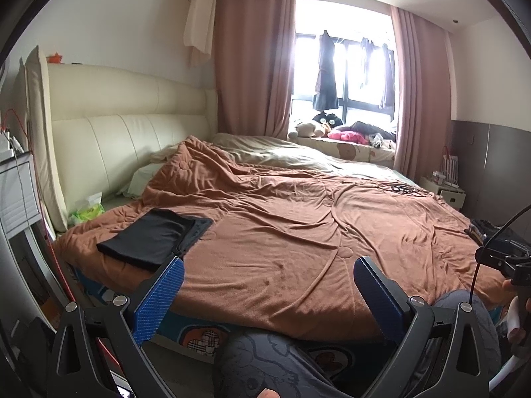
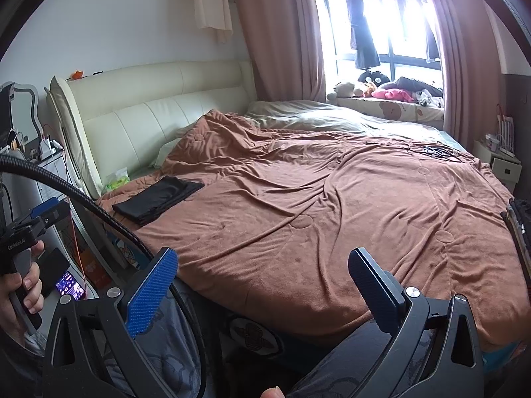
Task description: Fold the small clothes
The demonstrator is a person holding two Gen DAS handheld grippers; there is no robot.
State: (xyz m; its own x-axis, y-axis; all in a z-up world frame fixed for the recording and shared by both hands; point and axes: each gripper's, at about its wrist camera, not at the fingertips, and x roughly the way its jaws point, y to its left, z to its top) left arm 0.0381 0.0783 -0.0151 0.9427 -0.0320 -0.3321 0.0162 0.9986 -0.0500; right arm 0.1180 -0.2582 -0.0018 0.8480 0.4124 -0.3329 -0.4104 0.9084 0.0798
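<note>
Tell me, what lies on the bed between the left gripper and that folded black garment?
Nothing but brown blanket. In the left wrist view the open left gripper hangs just short of the black garment, at the bed's near edge.

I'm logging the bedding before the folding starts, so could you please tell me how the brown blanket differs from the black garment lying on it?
The brown blanket is spread out and rumpled with wrinkles; the black garment is folded flat into a neat rectangle. The blanket covers most of the bed, while the garment occupies only the near corner by the headboard. Both are soft cloth, and neither gripper touches them.
</note>
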